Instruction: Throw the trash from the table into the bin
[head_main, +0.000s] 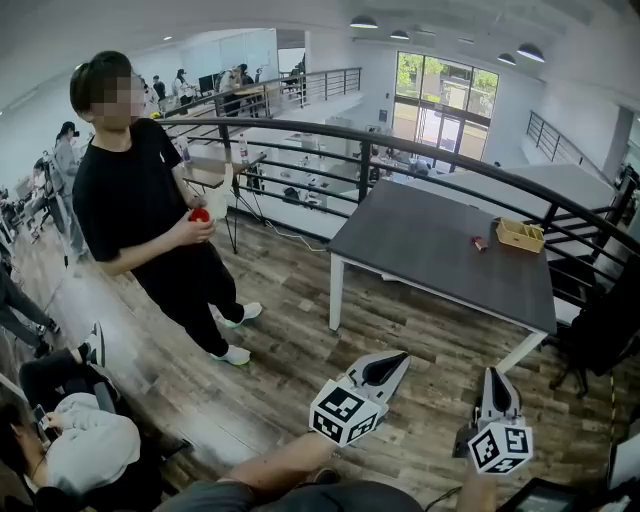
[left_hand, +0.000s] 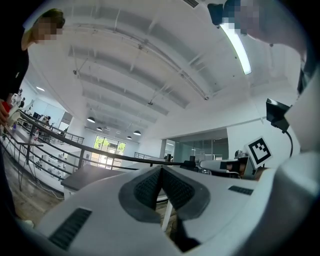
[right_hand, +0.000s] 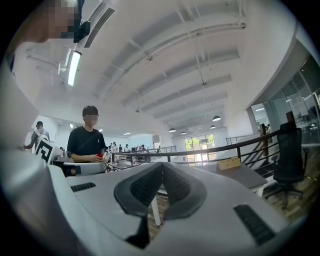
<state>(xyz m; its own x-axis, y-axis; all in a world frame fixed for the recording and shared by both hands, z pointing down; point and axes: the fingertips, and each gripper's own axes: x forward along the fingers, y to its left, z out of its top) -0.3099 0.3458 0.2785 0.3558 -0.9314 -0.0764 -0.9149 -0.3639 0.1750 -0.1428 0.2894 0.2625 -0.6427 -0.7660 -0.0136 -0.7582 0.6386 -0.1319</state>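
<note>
While both are pressed together, empty, the left gripper (head_main: 392, 362) and right gripper (head_main: 493, 378) sit at lower centre; a small red item (head_main: 480, 243) lies on the grey table (head_main: 430, 250).

Ahead of the jaws, whose ribbed pads (right_hand: 145, 187) look matt and rubbery, a smooth matt-grey bench (head_main: 430, 240) stands on a wood-plank floor (head_main: 290, 350).
</note>
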